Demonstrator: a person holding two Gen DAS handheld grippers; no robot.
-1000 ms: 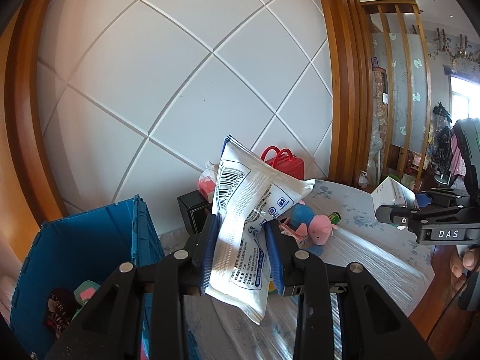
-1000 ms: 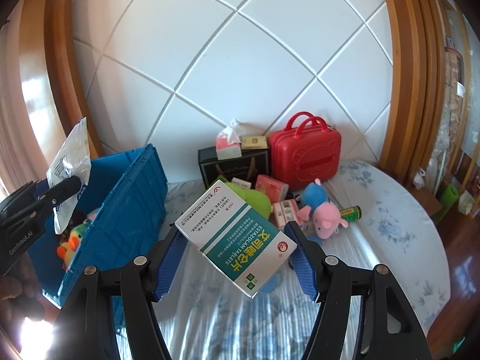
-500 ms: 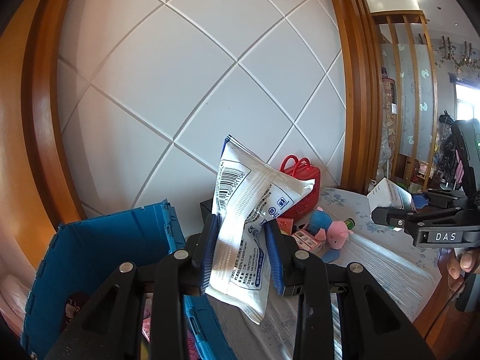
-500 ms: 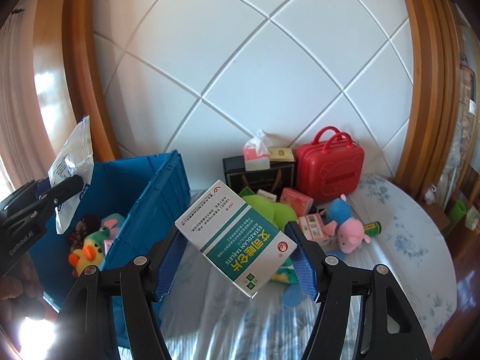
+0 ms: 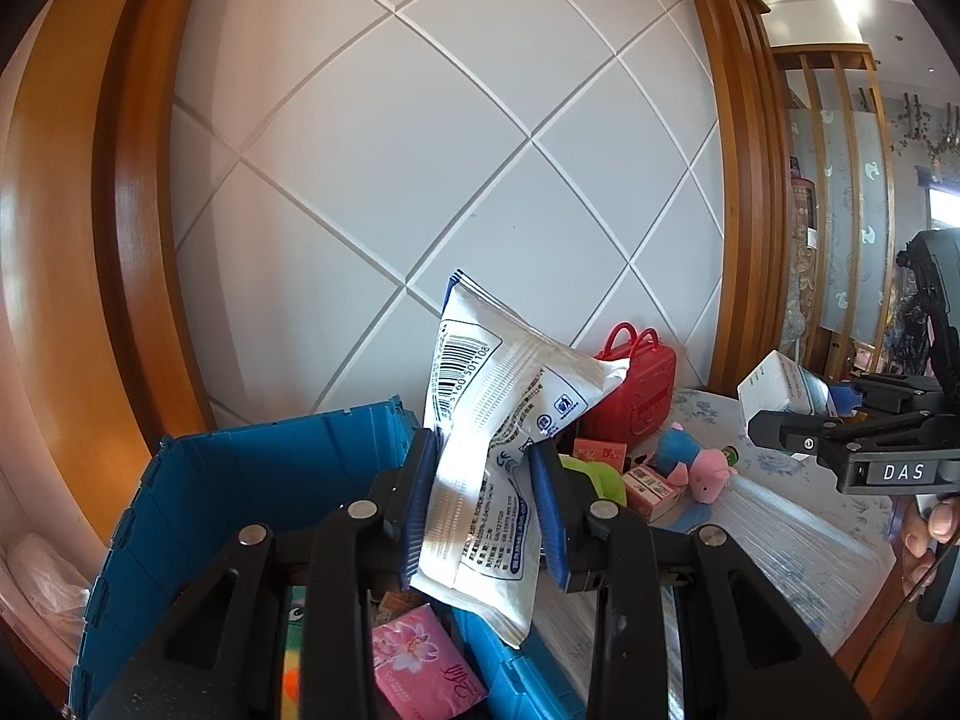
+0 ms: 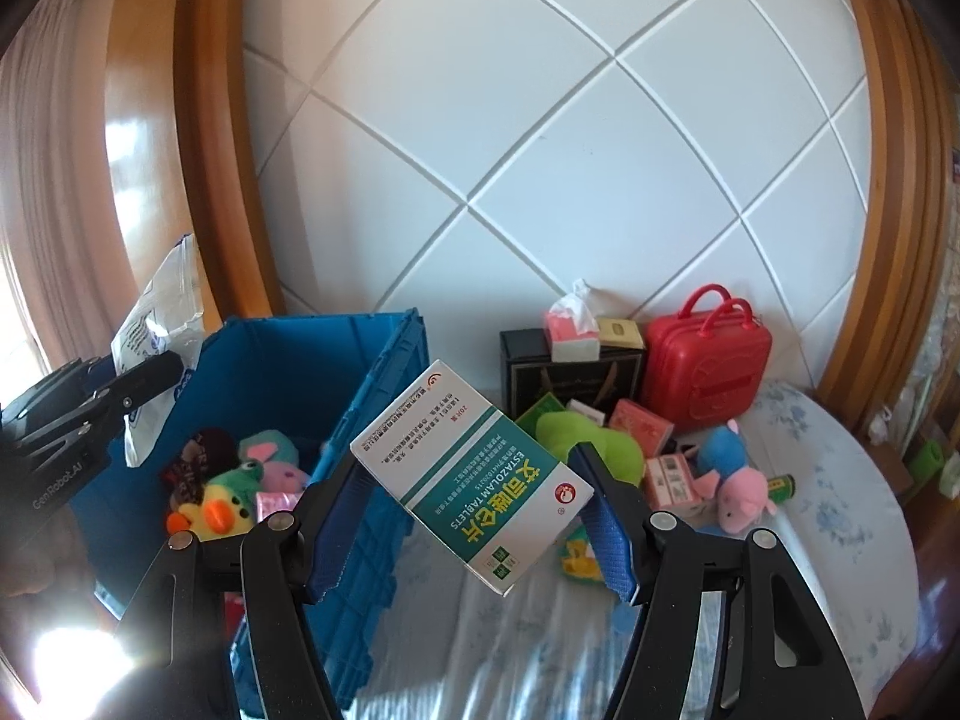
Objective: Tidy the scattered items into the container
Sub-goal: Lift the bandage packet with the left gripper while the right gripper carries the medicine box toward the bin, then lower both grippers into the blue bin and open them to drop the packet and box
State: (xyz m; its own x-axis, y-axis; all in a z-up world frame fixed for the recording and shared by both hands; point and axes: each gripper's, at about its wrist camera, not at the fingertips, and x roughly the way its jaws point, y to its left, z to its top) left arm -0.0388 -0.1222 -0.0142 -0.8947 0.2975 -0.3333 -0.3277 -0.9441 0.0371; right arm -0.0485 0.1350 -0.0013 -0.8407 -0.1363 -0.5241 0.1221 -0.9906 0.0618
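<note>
My left gripper [image 5: 483,450] is shut on a white printed pouch [image 5: 498,420] and hangs over the near rim of the blue crate [image 5: 282,456]. In the right wrist view that pouch [image 6: 159,324] shows at the crate's left side. My right gripper [image 6: 471,468] is shut on a white and teal tablet box [image 6: 474,474], held tilted just right of the blue crate [image 6: 372,396]. Inside the crate lie a duck plush [image 6: 216,510], other soft toys and a pink tissue pack [image 5: 420,660]. The right gripper with its box [image 5: 780,387] appears at the right edge of the left wrist view.
On the floral cloth lie a pink and blue pig plush [image 6: 735,480], a green plush [image 6: 588,441], small red boxes [image 6: 639,423] and a green bottle [image 6: 780,486]. A red toy suitcase [image 6: 708,360], a black box [image 6: 570,372] and a tissue box [image 6: 570,330] stand against the quilted wall.
Both grippers have moved left toward the crate with their loads. The left one now hangs over the crate's opening; the crate fills more of both views.
</note>
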